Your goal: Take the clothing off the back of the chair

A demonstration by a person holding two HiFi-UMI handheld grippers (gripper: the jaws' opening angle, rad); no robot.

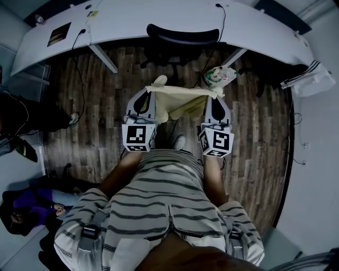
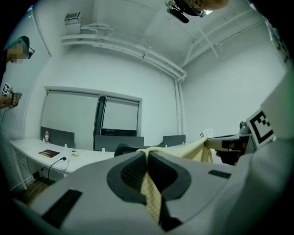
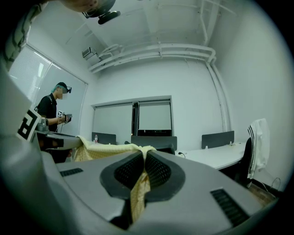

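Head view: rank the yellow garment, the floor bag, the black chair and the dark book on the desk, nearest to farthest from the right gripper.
1. yellow garment: clamped in the right gripper's jaws.
2. bag: on the floor, just ahead of the gripper.
3. black chair: farther ahead, at the desk.
4. dark book: far left end of the desk.

You are holding two grippers, the left gripper [image 2: 147, 158] and the right gripper [image 3: 143, 158], with one pale yellow garment [image 1: 183, 98] between them. There is one long white desk [image 1: 159, 18]. One black chair [image 1: 183, 36] stands at the middle of its near edge. One dark flat thing [image 1: 58, 34], perhaps a book, lies near its left end. One white striped garment [image 1: 312, 79] hangs past its right end. One bag [image 1: 219, 75] lies on the floor below its near edge. Behind the desk you can count three divider panels [image 3: 217, 138] and one other person [image 3: 53, 108].
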